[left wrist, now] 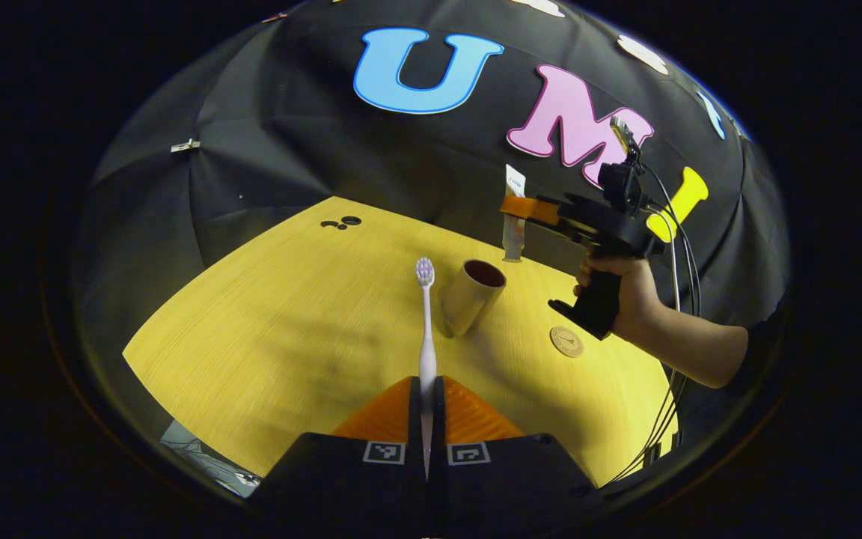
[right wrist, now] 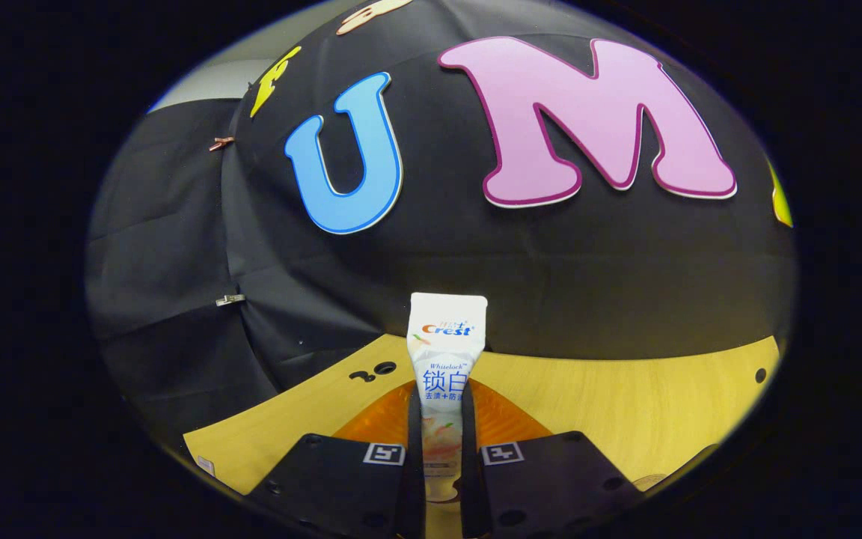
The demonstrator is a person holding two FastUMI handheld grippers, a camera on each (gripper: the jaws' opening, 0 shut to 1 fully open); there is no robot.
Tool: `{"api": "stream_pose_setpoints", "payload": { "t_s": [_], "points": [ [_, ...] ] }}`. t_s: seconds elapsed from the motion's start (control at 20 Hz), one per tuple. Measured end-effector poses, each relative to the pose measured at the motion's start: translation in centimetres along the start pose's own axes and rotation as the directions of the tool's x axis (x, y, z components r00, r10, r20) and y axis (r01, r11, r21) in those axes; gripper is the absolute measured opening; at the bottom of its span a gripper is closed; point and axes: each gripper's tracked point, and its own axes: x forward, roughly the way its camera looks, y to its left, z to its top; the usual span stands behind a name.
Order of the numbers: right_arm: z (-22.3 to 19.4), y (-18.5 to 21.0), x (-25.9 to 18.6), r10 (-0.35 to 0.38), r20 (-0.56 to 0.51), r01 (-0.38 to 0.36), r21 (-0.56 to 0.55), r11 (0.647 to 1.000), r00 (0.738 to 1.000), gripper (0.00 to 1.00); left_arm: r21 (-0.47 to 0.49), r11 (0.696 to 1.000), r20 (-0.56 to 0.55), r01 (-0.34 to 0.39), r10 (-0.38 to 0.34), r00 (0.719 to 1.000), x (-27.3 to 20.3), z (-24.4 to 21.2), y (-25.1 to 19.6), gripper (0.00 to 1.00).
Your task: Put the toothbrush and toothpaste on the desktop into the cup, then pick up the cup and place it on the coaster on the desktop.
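Yellow desktop [left wrist: 266, 337]: left tool [left wrist: 427, 389] clamps toothbrush [left wrist: 426, 329]; right tool [right wrist: 442, 419] clamps toothpaste [right wrist: 446, 344].

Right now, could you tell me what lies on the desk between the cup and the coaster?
Nothing: in the left gripper view, bare desk separates the cup from the coaster.

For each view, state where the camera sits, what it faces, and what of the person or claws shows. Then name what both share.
Left gripper view: rides the left claw, shut on the toothbrush, looking across the desktop at the cup, coaster and the hand holding the right claw.
Right gripper view: rides the right claw, shut on the toothpaste, facing the booth wall.
Shared: toothpaste, desktop, wall.
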Motion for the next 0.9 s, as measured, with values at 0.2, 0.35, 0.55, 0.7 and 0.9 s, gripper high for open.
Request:
{"api": "stream_pose_setpoints", "payload": {
  "t_s": [0.2,0.35,0.55,0.7,0.9],
  "points": [
    [-2.3,0.0,1.3,-0.003,-0.011,0.002,-0.057,0.998,1.000,0.23,-0.040,0.999,0.009,-0.011,0.011,1.000,0.5,0.0,0.5,0.06],
    [-4.3,-0.7,2.0,-0.022,-0.039,0.018,-0.086,0.996,0.999,0.25,-0.039,0.999,-0.004,-0.015,0.015,1.000,1.2,-0.5,0.5,0.06],
    [-6.6,-1.4,2.1,-0.030,-0.093,0.023,-0.075,0.997,0.995,0.29,-0.035,0.999,-0.018,-0.002,0.001,1.000,2.1,-1.1,0.0,0.06],
    [-7.5,-1.4,1.2,-0.025,-0.122,0.017,-0.064,0.998,0.992,0.53,-0.023,1.000,-0.027,0.011,-0.012,1.000,2.5,-1.2,-0.7,0.07],
    [-6.9,-1.0,-1.0,-0.015,-0.125,0.008,-0.060,0.998,0.992,1.00,-0.004,1.000,0.001,0.025,-0.025,1.000,3.0,0.0,-1.8,0.06]
  ]
}}
